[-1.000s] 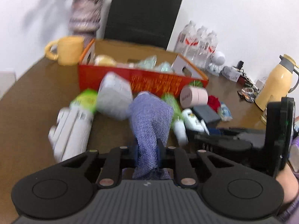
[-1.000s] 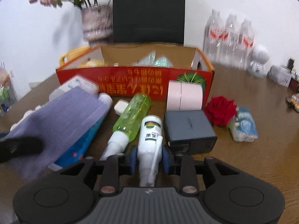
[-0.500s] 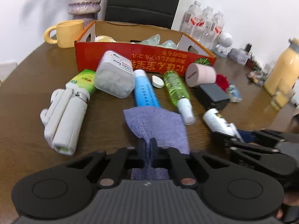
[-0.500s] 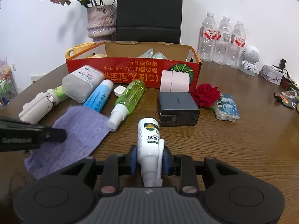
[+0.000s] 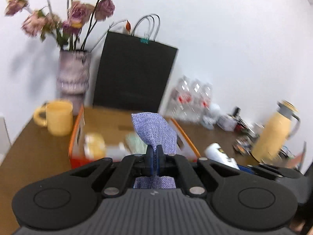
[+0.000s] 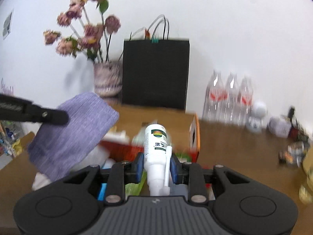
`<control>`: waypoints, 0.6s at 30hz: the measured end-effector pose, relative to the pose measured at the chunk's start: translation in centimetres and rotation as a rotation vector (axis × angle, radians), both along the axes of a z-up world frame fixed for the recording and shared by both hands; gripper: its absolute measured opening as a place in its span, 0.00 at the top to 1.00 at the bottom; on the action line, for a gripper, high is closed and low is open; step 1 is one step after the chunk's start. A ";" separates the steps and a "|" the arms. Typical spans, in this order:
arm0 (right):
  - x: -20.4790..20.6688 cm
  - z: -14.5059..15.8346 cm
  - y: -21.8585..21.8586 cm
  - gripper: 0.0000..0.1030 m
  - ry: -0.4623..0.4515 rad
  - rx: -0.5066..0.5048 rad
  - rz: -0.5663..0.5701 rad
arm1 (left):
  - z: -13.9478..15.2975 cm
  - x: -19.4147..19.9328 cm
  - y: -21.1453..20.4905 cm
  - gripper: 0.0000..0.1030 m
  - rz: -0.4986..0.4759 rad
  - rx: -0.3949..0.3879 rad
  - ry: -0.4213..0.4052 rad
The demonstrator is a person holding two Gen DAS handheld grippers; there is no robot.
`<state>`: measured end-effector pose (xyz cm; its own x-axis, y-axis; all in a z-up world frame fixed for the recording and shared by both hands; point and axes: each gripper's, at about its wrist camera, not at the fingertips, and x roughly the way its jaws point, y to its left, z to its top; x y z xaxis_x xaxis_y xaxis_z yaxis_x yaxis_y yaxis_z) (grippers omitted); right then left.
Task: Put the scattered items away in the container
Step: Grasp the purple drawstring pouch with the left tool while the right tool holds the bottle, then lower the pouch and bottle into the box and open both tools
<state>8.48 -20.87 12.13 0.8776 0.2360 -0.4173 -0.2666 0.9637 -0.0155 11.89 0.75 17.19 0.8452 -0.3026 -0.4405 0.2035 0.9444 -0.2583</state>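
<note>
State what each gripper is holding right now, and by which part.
Left gripper: shut on the purple cloth, pinched near its lower end. Right gripper: shut on the white spray bottle, at its lower body by the nozzle.

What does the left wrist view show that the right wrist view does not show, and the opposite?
Only the left wrist view shows the yellow mug, the yellow thermos and the left gripper shut on the purple cloth. Only the right wrist view shows the right gripper shut on the white bottle, and the paper on the wall. Both show the cloth, the white bottle, the red box, the black bag, the vase of flowers and the water bottles.
</note>
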 end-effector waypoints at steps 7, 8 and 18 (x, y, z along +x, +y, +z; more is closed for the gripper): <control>13.7 2.7 0.5 0.74 0.091 0.013 -0.040 | -2.3 13.8 0.9 0.97 0.052 -0.051 0.198; 15.8 2.3 0.6 0.74 0.132 0.019 -0.050 | -2.9 15.7 1.1 0.97 0.060 -0.058 0.232; 29.0 -5.0 3.1 0.74 0.432 0.036 -0.127 | -10.4 26.8 2.6 0.93 0.216 -0.022 0.455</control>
